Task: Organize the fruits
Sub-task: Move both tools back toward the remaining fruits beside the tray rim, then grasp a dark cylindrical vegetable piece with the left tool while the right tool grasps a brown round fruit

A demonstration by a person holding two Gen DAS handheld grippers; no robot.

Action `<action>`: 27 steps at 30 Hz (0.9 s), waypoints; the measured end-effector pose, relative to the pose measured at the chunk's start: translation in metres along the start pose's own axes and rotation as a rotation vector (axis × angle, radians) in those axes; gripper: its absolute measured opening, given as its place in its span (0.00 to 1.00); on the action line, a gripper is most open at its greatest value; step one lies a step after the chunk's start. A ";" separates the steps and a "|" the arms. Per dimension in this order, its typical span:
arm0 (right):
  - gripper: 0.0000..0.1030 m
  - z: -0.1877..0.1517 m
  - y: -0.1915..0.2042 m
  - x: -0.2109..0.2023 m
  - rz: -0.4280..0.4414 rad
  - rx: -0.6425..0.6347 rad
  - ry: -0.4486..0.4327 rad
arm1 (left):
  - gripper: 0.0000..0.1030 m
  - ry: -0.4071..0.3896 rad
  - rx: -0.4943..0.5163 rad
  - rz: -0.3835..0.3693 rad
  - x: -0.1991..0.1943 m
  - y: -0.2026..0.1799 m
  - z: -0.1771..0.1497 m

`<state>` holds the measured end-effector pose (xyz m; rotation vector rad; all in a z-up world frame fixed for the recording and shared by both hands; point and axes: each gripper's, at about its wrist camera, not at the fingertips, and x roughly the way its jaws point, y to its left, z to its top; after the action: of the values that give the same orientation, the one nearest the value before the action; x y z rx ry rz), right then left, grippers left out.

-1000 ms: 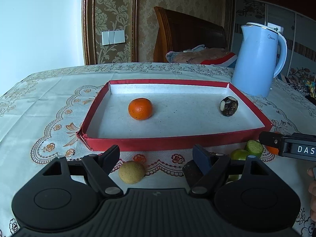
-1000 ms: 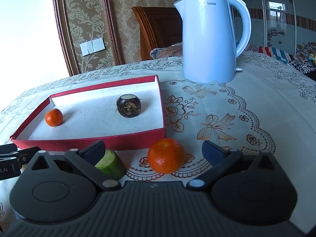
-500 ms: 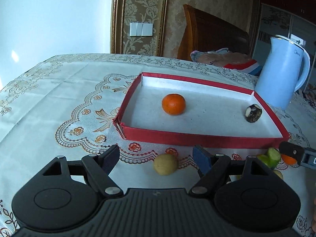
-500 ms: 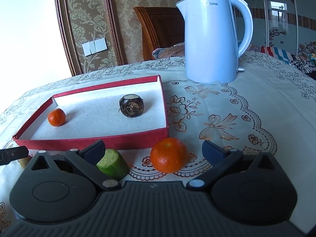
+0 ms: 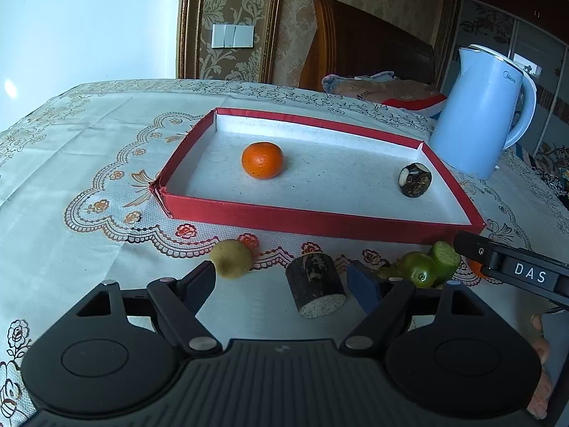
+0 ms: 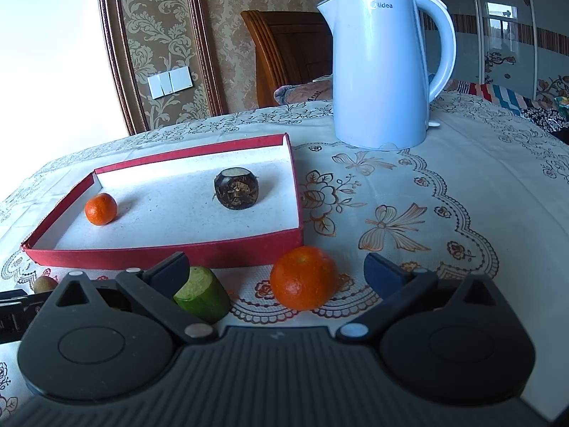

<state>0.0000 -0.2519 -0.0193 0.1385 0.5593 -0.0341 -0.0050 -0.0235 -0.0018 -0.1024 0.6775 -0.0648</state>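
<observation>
Patterned gold wallpaper, a carved wooden chair back, and in front of them a table under a cream embroidered cloth [image 5: 89, 149]. Largest on it, a pale blue plastic electric kettle [image 6: 384, 67], lettered "Midea" near the rim. Next down, a shallow red cardboard tray with a white floor [image 5: 320, 220], holding two pieces so far: a round orange tangerine [image 5: 262, 160] toward its left end and a dark brown cut chunk with a pale face [image 5: 415, 180] toward its right.

Judged roughly a third done. Left outside, near the tray's front wall: a second orange tangerine [image 6: 303, 277], a green cut cucumber-like piece [image 6: 204, 297], a dark bark-skinned stub with a pale cut end [image 5: 316, 290], a small green citrus [image 5: 419, 273] and a dull yellow-brown round fruit [image 5: 231, 259] (possibly a kiwi, hard to tell).

Left gripper [image 5: 282, 284] spread wide and empty, low over the cloth, the bark-skinned stub lying between its fingertips, the yellow-brown fruit just beside the left one. Right gripper [image 6: 277, 270] likewise spread and empty, the loose tangerine sitting between its fingers, untouched. White "DAS" readable on the right gripper's side in the left wrist view.
</observation>
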 end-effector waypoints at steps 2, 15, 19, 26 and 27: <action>1.00 0.000 0.000 0.000 0.000 -0.003 0.000 | 0.79 0.043 -0.019 -0.013 0.009 0.001 0.002; 1.00 0.003 -0.016 -0.016 -0.070 0.033 -0.094 | 0.38 0.021 0.026 -0.117 0.011 0.002 -0.005; 0.98 -0.001 -0.030 -0.029 -0.124 0.034 -0.127 | 0.33 0.011 0.043 -0.139 0.009 0.004 -0.006; 0.88 -0.020 -0.040 -0.036 0.018 0.025 -0.033 | 0.33 0.024 -0.004 -0.170 0.013 0.022 -0.003; 0.87 -0.022 -0.038 -0.038 0.045 0.012 -0.025 | 0.33 0.029 -0.007 -0.174 0.014 0.022 -0.003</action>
<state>-0.0467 -0.2862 -0.0224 0.1619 0.5314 0.0043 0.0040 -0.0027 -0.0153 -0.1669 0.6967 -0.2314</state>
